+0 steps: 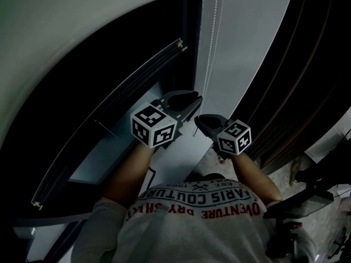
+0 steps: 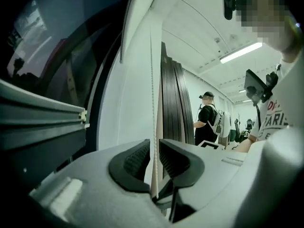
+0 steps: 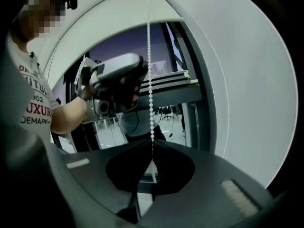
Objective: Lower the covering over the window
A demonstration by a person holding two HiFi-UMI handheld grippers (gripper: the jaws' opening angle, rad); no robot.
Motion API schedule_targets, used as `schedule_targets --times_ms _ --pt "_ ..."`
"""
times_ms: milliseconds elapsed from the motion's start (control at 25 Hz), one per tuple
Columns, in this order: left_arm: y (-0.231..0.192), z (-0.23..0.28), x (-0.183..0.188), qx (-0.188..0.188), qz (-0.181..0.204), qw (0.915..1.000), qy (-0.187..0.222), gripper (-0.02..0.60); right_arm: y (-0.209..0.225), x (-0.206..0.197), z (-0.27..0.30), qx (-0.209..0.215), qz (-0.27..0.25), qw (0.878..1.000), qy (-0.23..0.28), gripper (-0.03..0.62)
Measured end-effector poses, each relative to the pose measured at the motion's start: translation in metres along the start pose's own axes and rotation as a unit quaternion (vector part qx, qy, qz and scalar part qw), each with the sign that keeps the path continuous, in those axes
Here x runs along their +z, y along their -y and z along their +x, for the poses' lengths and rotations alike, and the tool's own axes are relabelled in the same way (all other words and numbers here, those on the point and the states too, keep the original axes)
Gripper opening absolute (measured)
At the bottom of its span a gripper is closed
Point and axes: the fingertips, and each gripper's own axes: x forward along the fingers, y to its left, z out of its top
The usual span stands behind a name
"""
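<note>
A white bead chain (image 1: 207,64) hangs down beside the dark window (image 1: 109,81). A long grey rail (image 1: 109,119) with a white end cap, the covering's lower edge, lies across the glass. My right gripper (image 3: 151,144) is shut on the bead chain (image 3: 149,56), whose beads run down into its closed tips. Just above it, my left gripper (image 2: 154,148) is open, and the chain (image 2: 153,80) passes through the narrow gap without the pads pressing on it. In the head view the left gripper (image 1: 193,100) sits slightly above and left of the right gripper (image 1: 197,120).
A white wall strip (image 1: 247,48) stands right of the chain. Beyond it lean several dark panels (image 1: 307,64). A person with a backpack (image 2: 208,118) stands far back in the room. Dark equipment (image 1: 318,196) sits on the floor at the right.
</note>
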Motion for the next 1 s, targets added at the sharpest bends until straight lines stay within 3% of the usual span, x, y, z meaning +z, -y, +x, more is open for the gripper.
schedule_targets --times_ms 280,360,760,1000 --pt "0.007 0.012 0.037 -0.005 0.009 0.9996 0.026 0.059 -0.003 0.0 0.0 0.005 0.0 1.0 0.004 0.009" --pt "0.006 0.013 0.042 -0.001 0.012 0.9996 0.028 0.017 -0.004 0.0 -0.001 0.006 0.001 1.0 0.006 0.009" --pt "0.013 0.017 0.044 -0.004 0.031 0.9993 0.019 0.012 -0.004 0.001 -0.007 0.006 0.009 1.0 0.019 0.009" --pt "0.016 0.024 0.02 -0.005 0.035 0.9993 -0.011 0.012 -0.001 -0.023 -0.007 -0.001 0.013 1.0 -0.013 0.009"
